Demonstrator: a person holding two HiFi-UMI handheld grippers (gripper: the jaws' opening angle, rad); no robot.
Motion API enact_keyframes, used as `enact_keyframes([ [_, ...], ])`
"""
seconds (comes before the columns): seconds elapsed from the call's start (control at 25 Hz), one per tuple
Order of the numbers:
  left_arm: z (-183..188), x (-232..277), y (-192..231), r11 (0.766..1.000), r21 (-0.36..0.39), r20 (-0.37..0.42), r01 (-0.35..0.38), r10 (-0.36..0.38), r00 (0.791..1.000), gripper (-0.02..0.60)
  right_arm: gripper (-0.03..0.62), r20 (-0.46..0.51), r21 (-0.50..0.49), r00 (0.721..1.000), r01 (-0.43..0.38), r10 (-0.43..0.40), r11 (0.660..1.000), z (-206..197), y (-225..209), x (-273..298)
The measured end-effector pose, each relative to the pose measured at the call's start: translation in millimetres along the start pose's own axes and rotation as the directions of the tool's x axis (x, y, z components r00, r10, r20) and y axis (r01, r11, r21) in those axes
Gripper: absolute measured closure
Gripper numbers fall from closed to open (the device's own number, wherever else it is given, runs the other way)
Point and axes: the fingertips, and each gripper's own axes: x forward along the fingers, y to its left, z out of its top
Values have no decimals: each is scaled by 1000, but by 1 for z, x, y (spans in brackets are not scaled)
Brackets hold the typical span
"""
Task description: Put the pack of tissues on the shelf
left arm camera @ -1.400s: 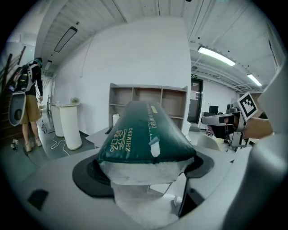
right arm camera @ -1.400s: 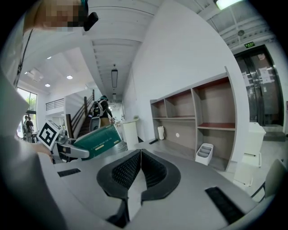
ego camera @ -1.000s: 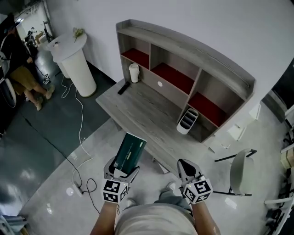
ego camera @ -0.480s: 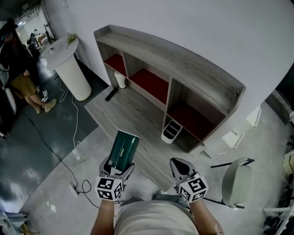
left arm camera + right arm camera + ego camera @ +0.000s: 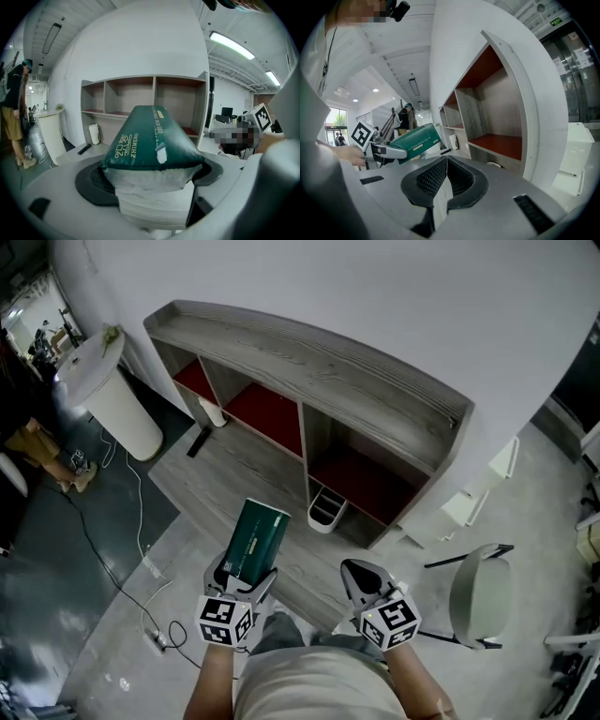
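The left gripper [image 5: 240,579] had its jaws closed on the near end of the dark green plastic pack of tissues [image 5: 260,540]. The pack's white end fold was pinched between them, and the rest stuck out forward in the air near the front edge of the grey wood-grain tabletop [image 5: 246,470]. The right gripper [image 5: 364,577] hung beside it, jaws pressed together on nothing.

Ahead stood the grey wooden shelf unit [image 5: 314,357], with 3 red-floored compartments under a long top board. A white divided holder [image 5: 324,512] sat on the tabletop before the right-hand compartment. A small white object [image 5: 215,412], perhaps a cup, stood by the left one.

The step in hand seemed to be the carry toward the shelf, with the pack well apart from any compartment. The next move would call for reaching the left gripper forward with the pack level, clear of the holder and dividers. The pack would go down on a red floor, and only then would the jaws part.
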Motion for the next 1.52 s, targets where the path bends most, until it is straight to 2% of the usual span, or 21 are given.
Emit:
enact_keyframes([
  [0.16,15,32,-12,993,42,2,113,-113,994,115,563,3,20,995,101,-101,995,1,-21,-4],
  [0.32,32,69,-24,968,88,-3,236,-236,972,115,564,14,54,974,224,-225,973,5,-43,-12],
  [0.56,47,123,-52,904,150,-45,400,-398,916,115,563,15,88,920,390,-392,917,8,-65,-31],
  [0.72,44,155,-77,848,205,-95,489,-480,872,115,564,2,114,860,507,-510,855,0,-77,-56],
  [0.84,42,171,-93,822,208,-124,531,-516,848,115,563,-8,132,826,560,-564,818,-6,-83,-69],
  [1.0,44,184,-118,796,160,-144,584,-566,811,115,563,-18,146,785,614,-619,775,-11,-85,-86],
  [1.08,46,190,-130,785,160,-150,599,-581,800,114,564,-22,147,768,636,-641,757,-13,-85,-93],
  [1.28,48,200,-155,767,216,-161,604,-582,797,114,564,-30,149,732,676,-681,721,-17,-83,-110],
  [1.52,60,200,-173,762,206,-119,614,-603,788,114,563,-33,177,700,706,-713,685,-20,-82,-132],
])
